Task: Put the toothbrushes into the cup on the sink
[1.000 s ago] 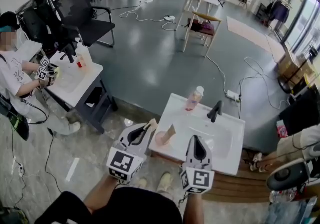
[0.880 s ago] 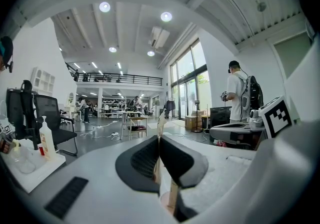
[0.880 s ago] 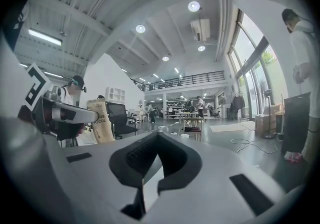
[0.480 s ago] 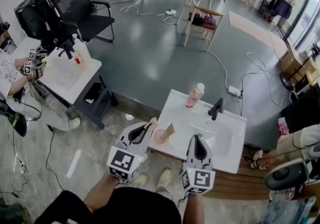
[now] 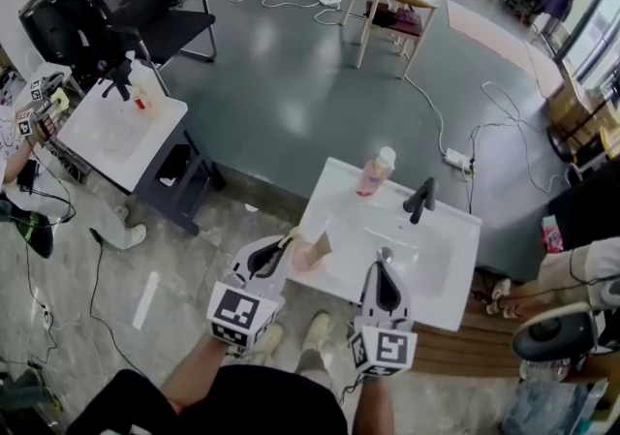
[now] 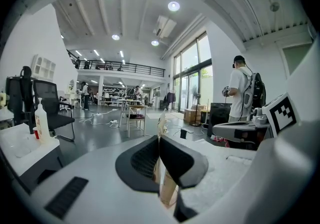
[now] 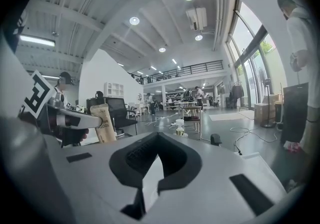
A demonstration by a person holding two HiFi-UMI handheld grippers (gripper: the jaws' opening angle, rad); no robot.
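Note:
A pink cup (image 5: 301, 258) stands on the front left corner of the white sink (image 5: 441, 299), and a tan toothbrush package (image 5: 321, 245) sticks up out of it. My left gripper (image 5: 284, 245) hovers just left of the cup, shut on a second tan toothbrush package (image 6: 167, 188), which also shows in the right gripper view (image 7: 102, 123). My right gripper (image 5: 385, 261) is over the sink's front edge, to the right of the cup. Its jaws (image 7: 157, 135) are shut with nothing between them.
A pink soap bottle (image 5: 373, 173) and a black faucet (image 5: 419, 201) stand at the sink's back. A second sink table (image 5: 116, 133) with an office chair (image 5: 160, 12) is at the far left, a wooden chair (image 5: 392, 21) beyond. Cables cross the floor.
The head view has shifted, so the sink sits a little higher in the frame and the person at the left table has slid almost out of view. Both grippers keep their stance.

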